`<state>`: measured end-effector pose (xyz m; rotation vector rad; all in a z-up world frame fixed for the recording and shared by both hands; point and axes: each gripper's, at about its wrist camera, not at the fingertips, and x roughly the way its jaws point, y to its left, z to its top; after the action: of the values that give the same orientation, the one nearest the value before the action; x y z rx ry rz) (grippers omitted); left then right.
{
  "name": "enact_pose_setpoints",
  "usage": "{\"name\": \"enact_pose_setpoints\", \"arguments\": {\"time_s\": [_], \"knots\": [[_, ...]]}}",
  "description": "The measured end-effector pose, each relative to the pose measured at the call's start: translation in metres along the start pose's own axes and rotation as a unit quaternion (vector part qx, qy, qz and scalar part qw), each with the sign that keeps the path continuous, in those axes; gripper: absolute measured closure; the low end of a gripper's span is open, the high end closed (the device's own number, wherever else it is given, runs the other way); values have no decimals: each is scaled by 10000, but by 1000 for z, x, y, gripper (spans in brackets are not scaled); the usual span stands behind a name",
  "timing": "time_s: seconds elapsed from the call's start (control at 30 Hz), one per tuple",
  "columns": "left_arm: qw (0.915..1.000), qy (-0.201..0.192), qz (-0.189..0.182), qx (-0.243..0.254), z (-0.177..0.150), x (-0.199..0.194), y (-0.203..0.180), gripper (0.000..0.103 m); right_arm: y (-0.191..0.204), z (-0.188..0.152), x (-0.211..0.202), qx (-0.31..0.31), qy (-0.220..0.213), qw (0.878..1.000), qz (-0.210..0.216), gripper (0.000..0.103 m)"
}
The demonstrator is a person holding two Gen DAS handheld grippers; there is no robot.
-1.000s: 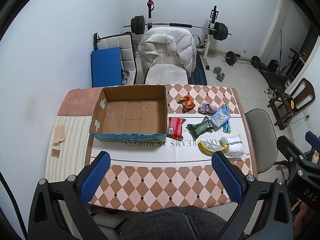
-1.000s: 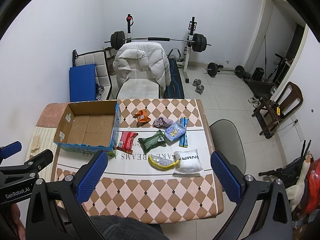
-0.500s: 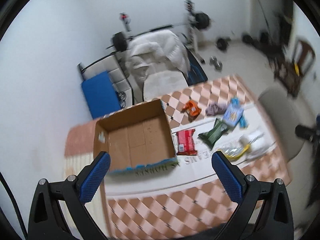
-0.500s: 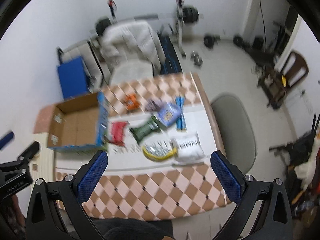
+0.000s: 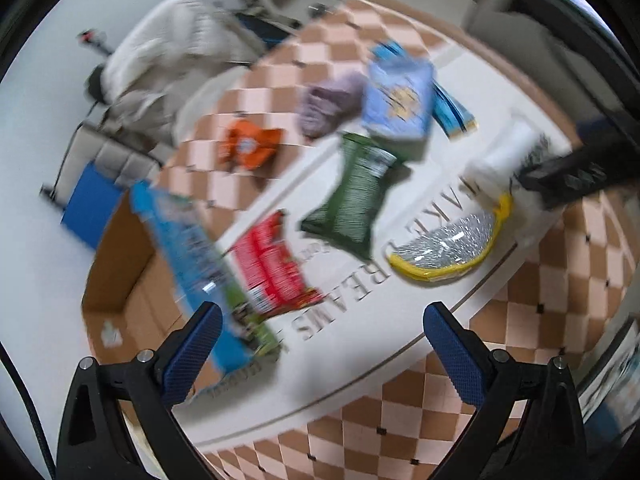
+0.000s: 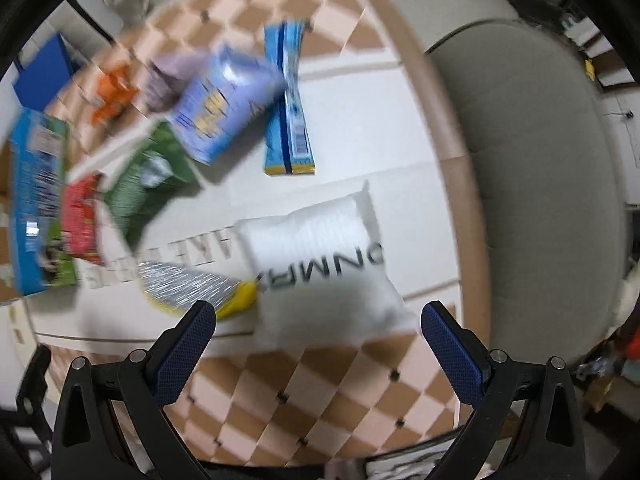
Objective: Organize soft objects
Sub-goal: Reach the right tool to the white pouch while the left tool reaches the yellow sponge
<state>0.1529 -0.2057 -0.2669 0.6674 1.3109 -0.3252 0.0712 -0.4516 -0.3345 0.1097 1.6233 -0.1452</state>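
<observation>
**Grippers closing in on the soft packets**

Packets lie loose across the pale printed band of the checked tablecloth (image 6: 320, 392), none yet in the cardboard box (image 5: 132, 280) at the table's left end. The right gripper (image 6: 318, 336) hangs with its jaws spread wide and nothing between them, directly above the white pillow pack (image 6: 320, 256), which sits near the table's front right corner. That pack's long axis runs roughly front to back, and its printed lettering reads upside down from the camera. Touching its left edge is the yellow-rimmed silver pouch (image 6: 192, 284), a crescent lying crosswise along the front of the band.

The left gripper (image 5: 320, 344) is likewise wide open and empty, aimed at the red packet (image 5: 272, 268) just beside the box wall. The green packet (image 5: 356, 196) lies diagonally toward the far right; behind it sit a light blue bag (image 5: 400, 96), a purple soft item (image 5: 328, 100) and an orange packet (image 5: 252, 144).

Both views are smeared by motion, so exact contacts are hard to judge. The likely risks: the right jaws could catch the silver pouch along with the pillow pack, since the two touch; a puffy bag may squirm out of a shallow pinch; and the left gripper could knock the box wall.
</observation>
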Motion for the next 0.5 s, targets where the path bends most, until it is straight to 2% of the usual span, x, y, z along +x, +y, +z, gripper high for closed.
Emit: {"name": "enact_pose_setpoints", "arguments": {"time_s": [0.1,0.17,0.27,0.43,0.5], "knots": [[9979,84,-79,630,9,23,-27,0,3,12,45,-73,479,9988,113,0],[9944,75,-181,1042,12,29,-42,0,0,10,61,-226,550,9978,-307,11],[9863,82,-336,1612,22,41,-67,0,-23,1,64,51,644,9979,24,16],[9693,11,-287,2441,41,66,-112,0,-59,-11,73,427,756,9953,438,15],[9648,-135,-510,2575,46,70,-124,0,-68,-12,83,494,870,9937,501,12]]}}
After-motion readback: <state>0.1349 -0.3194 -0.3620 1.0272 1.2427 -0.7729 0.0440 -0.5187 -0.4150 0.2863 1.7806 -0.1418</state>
